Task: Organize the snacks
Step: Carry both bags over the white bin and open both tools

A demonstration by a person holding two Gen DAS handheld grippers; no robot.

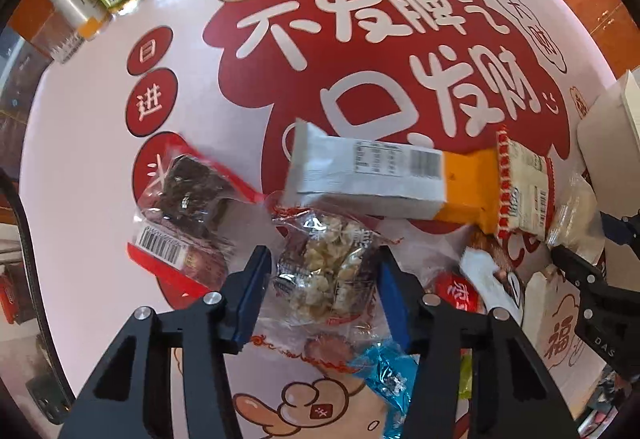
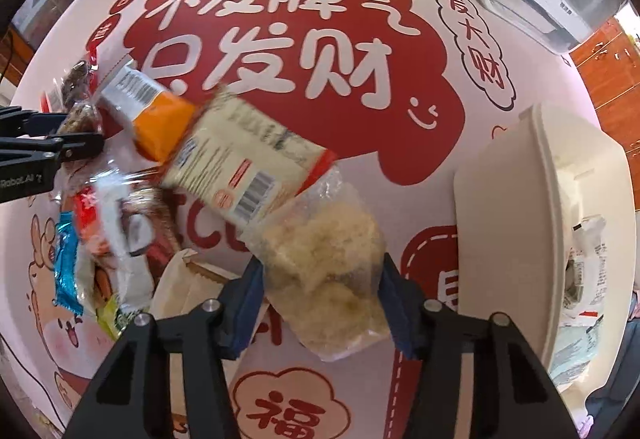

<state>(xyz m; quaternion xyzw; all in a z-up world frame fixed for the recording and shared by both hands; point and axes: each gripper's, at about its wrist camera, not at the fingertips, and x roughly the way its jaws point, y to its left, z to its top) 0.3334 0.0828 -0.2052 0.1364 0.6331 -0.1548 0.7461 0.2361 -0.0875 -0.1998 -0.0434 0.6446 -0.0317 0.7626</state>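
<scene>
Snack pile on the printed bench [image 1: 80,199], read left to right. A dark-filled clear packet [image 1: 188,207] lies furthest left; the left gripper [image 1: 322,287] is seen half closed about a nut-cluster packet [image 1: 328,271], pads touching or nearly touching it. Past the grey-and-orange box [image 1: 376,179], the right gripper [image 2: 322,299] is seen likewise straddling a pale crumbly packet [image 2: 324,263]. At far right, the white bin [image 2: 532,207] already holds a few packets; most snacks are judged still unsorted.
</scene>
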